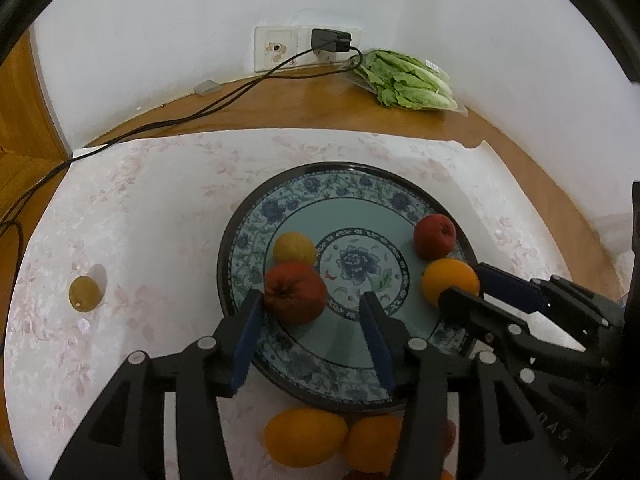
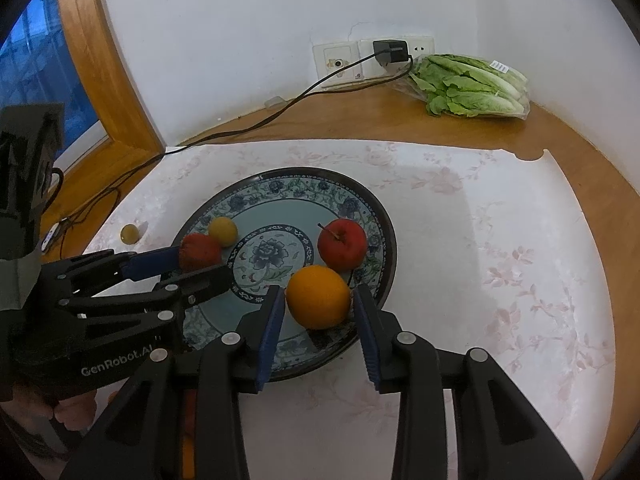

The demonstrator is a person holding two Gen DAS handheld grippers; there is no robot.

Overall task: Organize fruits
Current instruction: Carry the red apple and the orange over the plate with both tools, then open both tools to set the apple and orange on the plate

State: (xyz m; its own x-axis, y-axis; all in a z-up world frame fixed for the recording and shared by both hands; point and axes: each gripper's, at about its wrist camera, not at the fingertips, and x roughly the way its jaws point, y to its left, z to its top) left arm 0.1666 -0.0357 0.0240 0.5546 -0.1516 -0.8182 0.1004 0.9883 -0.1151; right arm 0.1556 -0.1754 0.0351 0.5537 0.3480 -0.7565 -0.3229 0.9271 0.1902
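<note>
A blue-patterned plate (image 1: 348, 168) (image 2: 296, 172) lies on a pale floral cloth. On it are a dark red apple (image 1: 296, 294) (image 2: 200, 252), a yellow lemon (image 1: 294, 246) (image 2: 223, 231), a bright red apple (image 1: 434, 236) (image 2: 342, 244) and an orange (image 1: 450, 282) (image 2: 318, 296). My left gripper (image 1: 311, 300) (image 2: 204, 266) is open around the dark red apple; its left pad touches the fruit and the right pad stands clear. My right gripper (image 2: 318, 296) (image 1: 462, 284) straddles the orange, which rests on the plate, with thin gaps at the pads.
Two oranges (image 1: 304, 436) (image 1: 374, 440) lie on the cloth in front of the plate, under my left gripper. A small yellow-green fruit (image 1: 84, 294) (image 2: 130, 234) sits on the cloth to the left. Bagged lettuce (image 1: 408, 80) (image 2: 472, 86) and a charger cable (image 1: 224, 100) lie near the wall.
</note>
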